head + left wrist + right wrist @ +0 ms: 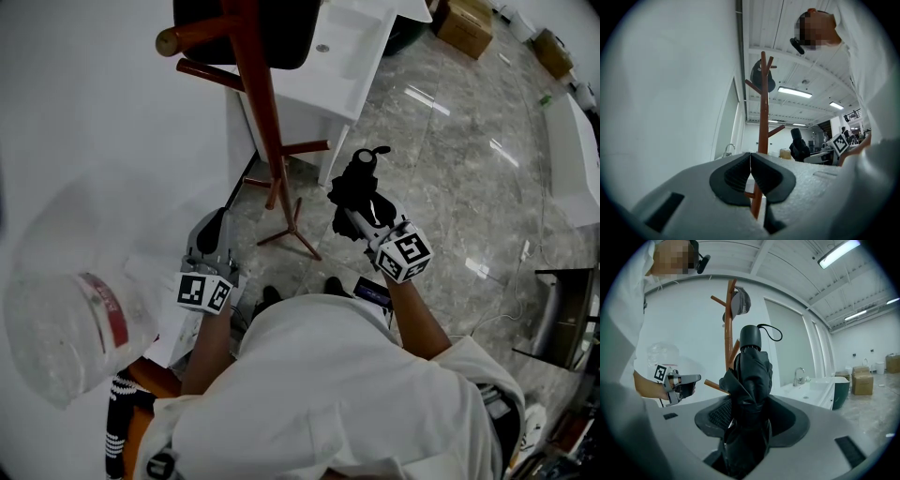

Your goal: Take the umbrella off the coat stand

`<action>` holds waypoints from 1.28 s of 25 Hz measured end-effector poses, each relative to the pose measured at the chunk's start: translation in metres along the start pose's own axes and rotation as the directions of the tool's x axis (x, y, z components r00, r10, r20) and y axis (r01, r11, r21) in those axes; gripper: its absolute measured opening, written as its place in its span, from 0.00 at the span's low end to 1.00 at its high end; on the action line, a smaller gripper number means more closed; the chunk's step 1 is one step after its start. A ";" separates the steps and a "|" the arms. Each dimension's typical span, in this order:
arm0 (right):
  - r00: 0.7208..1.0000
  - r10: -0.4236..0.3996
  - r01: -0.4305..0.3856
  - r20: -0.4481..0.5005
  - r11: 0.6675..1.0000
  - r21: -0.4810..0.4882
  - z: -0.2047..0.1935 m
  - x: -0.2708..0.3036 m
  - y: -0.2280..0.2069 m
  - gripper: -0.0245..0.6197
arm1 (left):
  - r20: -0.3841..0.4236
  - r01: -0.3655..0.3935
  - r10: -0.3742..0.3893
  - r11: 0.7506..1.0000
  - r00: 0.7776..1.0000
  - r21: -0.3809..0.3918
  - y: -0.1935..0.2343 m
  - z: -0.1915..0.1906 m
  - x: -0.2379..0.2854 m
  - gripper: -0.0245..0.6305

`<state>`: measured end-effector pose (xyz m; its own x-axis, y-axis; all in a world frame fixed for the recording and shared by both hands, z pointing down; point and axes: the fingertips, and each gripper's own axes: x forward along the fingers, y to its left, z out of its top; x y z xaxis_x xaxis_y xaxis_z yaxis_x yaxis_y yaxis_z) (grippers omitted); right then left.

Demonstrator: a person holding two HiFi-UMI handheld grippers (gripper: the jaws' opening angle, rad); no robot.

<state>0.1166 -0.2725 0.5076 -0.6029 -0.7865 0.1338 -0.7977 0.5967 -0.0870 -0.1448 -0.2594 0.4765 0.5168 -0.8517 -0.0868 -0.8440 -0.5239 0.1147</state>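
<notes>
Jaws of the right gripper clamp a black folded fabric umbrella, its canopy crumpled and its rounded end with a cord loop uppermost, held apart from the reddish-brown wooden coat stand. The left gripper is closed and empty.

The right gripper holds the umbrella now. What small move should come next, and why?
Probably draw the right gripper a little away from the coat stand. Its jaws grip the folded black umbrella, whose strap loop hangs on no peg, yet one lower peg shows close behind it. The left gripper, shut and empty, need not help.
</notes>
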 end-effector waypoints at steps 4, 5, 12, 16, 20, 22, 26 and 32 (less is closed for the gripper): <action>1.000 -0.009 0.009 -0.014 1.000 0.017 -0.011 -0.003 -0.002 0.38 | -0.007 -0.003 0.003 1.000 1.000 -0.009 -0.003 -0.006 -0.003 0.06; 1.000 -0.011 0.011 -0.015 1.000 0.019 -0.012 -0.004 -0.002 0.38 | -0.011 -0.004 0.003 1.000 1.000 -0.015 -0.003 -0.008 -0.003 0.06; 1.000 -0.011 0.011 0.005 0.999 0.030 -0.008 -0.006 0.001 0.38 | -0.020 -0.011 0.010 0.999 1.000 -0.049 0.000 -0.013 -0.007 0.06; 1.000 -0.006 0.006 0.017 1.000 0.023 -0.004 -0.007 0.005 0.38 | -0.012 -0.007 0.007 0.999 1.000 -0.048 -0.001 -0.009 -0.009 0.06; 1.000 -0.006 0.006 0.019 1.000 0.022 -0.002 -0.009 0.008 0.38 | -0.010 -0.016 0.015 0.998 1.000 -0.059 0.000 -0.007 -0.012 0.06; 1.000 -0.006 0.005 0.020 1.000 0.022 -0.002 -0.010 0.009 0.38 | -0.009 -0.016 0.016 0.998 1.000 -0.061 0.001 -0.006 -0.014 0.06; 1.000 -0.001 0.000 0.024 1.000 0.009 0.001 -0.013 0.011 0.38 | -0.007 -0.023 0.023 0.997 1.000 -0.069 0.001 -0.006 -0.017 0.06; 0.999 -0.004 0.004 0.032 1.000 0.001 0.005 -0.021 0.005 0.38 | -0.003 -0.014 0.014 0.997 1.000 -0.071 -0.005 -0.003 -0.018 0.06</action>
<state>0.1257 -0.2537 0.4997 -0.6001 -0.7933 0.1025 -0.7999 0.5938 -0.0871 -0.1498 -0.2415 0.4808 0.5051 -0.8591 -0.0822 -0.8390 -0.5112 0.1863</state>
